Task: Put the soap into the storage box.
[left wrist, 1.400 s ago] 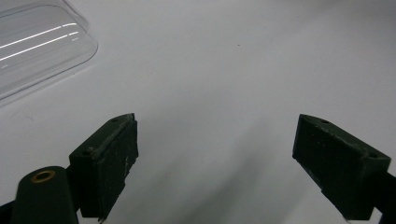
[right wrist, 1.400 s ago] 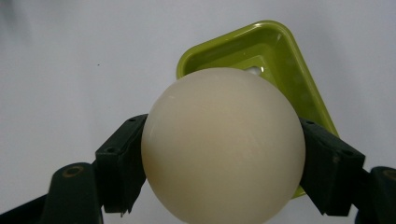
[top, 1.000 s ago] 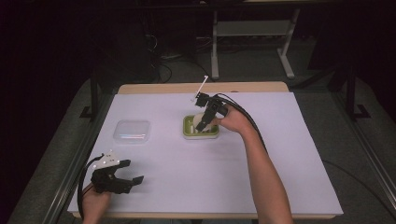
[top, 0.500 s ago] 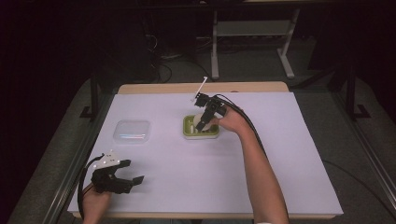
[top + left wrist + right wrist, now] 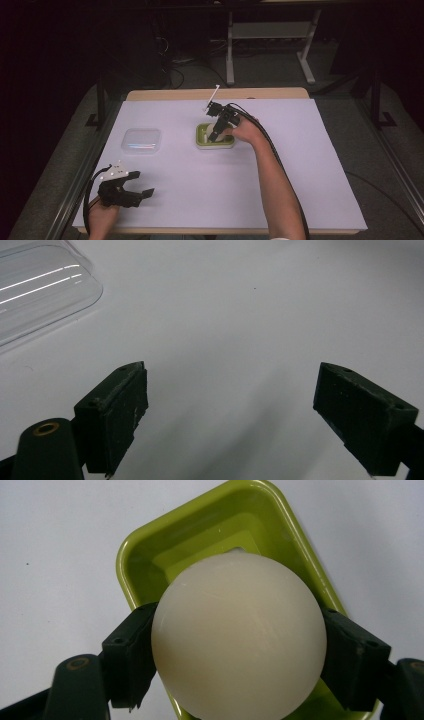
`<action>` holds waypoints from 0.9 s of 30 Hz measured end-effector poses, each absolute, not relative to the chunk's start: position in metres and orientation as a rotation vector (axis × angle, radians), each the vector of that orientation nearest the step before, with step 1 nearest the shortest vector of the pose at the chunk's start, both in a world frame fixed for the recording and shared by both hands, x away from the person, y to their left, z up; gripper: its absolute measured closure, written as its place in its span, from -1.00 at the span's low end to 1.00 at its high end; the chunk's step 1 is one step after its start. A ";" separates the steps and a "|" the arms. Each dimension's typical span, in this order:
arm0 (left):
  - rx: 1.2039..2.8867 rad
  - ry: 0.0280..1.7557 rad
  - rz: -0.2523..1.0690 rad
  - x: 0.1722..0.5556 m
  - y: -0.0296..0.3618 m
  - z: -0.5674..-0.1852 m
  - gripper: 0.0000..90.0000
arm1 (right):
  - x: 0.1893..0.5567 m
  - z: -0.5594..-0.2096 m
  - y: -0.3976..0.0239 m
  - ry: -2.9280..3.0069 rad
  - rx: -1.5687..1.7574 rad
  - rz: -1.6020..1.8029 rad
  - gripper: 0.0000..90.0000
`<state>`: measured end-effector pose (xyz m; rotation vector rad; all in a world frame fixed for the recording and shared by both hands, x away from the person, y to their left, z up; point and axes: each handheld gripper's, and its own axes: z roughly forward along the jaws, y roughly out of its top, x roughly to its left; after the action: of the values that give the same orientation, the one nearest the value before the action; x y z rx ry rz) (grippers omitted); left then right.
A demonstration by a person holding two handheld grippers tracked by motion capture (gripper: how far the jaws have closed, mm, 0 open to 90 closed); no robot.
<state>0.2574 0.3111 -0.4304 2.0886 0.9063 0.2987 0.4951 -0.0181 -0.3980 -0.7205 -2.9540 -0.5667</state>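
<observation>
A cream-white ball (image 5: 239, 635) sits between the jaws of my right gripper (image 5: 240, 660), which is shut on it just above a lime-green rectangular tray (image 5: 150, 565). From above, that tray (image 5: 201, 142) lies near the table's middle, with the right gripper (image 5: 215, 134) pointing down into it and the ball (image 5: 212, 136) mostly hidden by the jaws. My left gripper (image 5: 142, 194) rests low at the table's near left corner, open, with bare white surface between its jaws (image 5: 232, 420).
A clear plastic lid or box (image 5: 142, 140) lies left of the tray; its corner (image 5: 45, 285) appears ahead of the left gripper. The white table cover (image 5: 310, 165) spreads wide to the right. Table legs and cables stand behind the far edge.
The right gripper with the ball has shifted slightly over the green tray. The left gripper has stayed where it was.
</observation>
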 end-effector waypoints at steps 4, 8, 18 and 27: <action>2.088 0.906 0.300 0.257 0.311 -0.431 -0.70 | 0.496 -0.399 -0.018 -2.950 -0.722 -0.573 -0.47; 2.087 0.907 0.299 0.257 0.311 -0.431 -0.70 | 0.496 -0.399 -0.016 -2.952 -0.725 -0.570 -0.47; 2.089 0.903 0.300 0.257 0.311 -0.431 -0.70 | 0.495 -0.400 -0.015 -2.955 -0.728 -0.574 -0.47; 2.094 0.900 0.300 0.257 0.310 -0.430 -0.70 | 0.495 -0.399 -0.015 -2.962 -0.730 -0.565 -0.47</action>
<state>0.2572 0.3102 -0.4303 2.0938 0.9001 0.3004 0.4950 -0.0149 -0.3993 -0.7301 -2.9619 -0.5650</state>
